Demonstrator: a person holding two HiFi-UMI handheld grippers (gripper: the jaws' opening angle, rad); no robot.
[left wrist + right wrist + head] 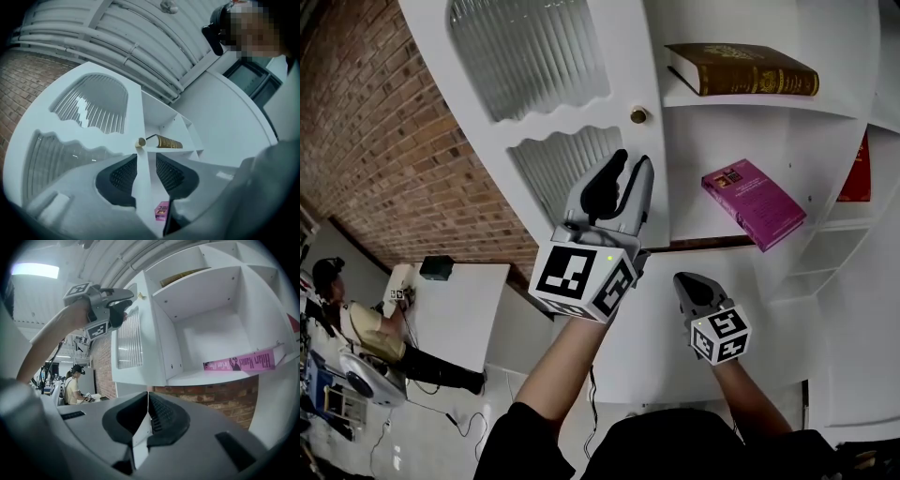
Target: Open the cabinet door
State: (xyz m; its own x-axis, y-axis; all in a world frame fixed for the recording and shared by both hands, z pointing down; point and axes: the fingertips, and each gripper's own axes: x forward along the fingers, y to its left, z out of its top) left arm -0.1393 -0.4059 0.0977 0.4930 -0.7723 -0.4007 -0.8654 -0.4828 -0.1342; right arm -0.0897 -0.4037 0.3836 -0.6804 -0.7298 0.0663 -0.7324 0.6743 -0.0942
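Note:
The white cabinet door (492, 150), with ribbed glass panels and a brass knob (637, 115), stands swung out to the left of the open shelves (741, 108). My left gripper (635, 161) is raised just below the knob, jaws apart. In the left gripper view the door's edge (144, 122) and knob (140, 142) line up with the gap of the left gripper (146, 159); nothing is gripped. The right gripper view shows it (123, 303) beside the door (154, 357). My right gripper (689, 279) hangs lower, shut and empty (148, 397).
A brown book (741, 70) lies on the upper shelf, a pink book (753, 203) on the shelf below, a red one (858, 173) at far right. A brick wall (384, 141) runs behind the door. Below left stand a white table (459, 309) and a seated person (356, 328).

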